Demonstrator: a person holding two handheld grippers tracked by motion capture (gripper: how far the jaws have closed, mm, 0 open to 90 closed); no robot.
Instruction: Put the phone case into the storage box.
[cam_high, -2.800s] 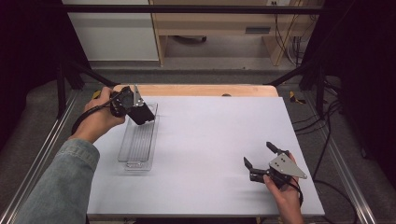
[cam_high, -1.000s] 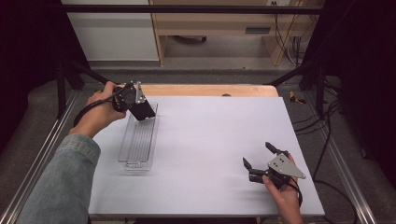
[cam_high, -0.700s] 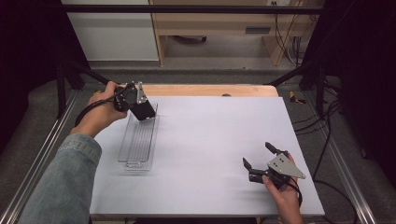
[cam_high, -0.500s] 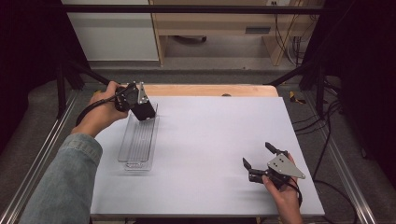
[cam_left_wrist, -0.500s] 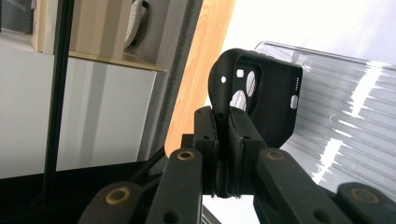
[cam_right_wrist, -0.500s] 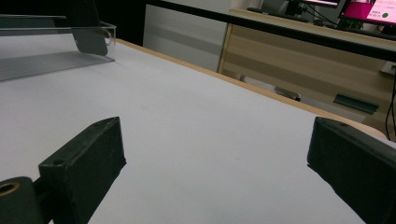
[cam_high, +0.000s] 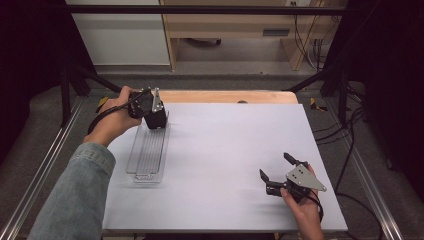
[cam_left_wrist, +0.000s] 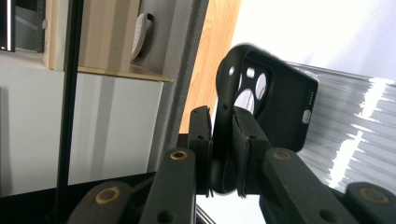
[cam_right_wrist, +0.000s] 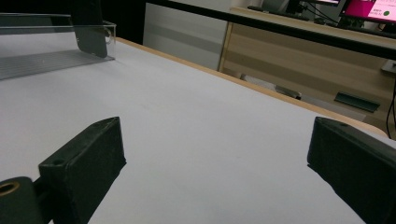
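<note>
We wear a faded blue denim sleeve (cam_high: 75, 195) on the left arm, its cuff turned at the wrist; the right forearm is bare. Each hand carries a matte black two-jaw tool. Our left gripper (cam_left_wrist: 224, 133) has blocky black arms joined by brass-coloured rivets, with ribbed rubbery pads and a black cable (cam_high: 107, 114) looping past the hand. Our right gripper (cam_high: 278, 169) bears a grey three-cornered plate (cam_high: 303, 178) dotted with small screws, and its pads (cam_right_wrist: 86, 161) are thick, dull black blocks.

A black phone case (cam_left_wrist: 275, 109) stands upright at the clear ribbed tray's (cam_high: 147, 155) far end.
</note>
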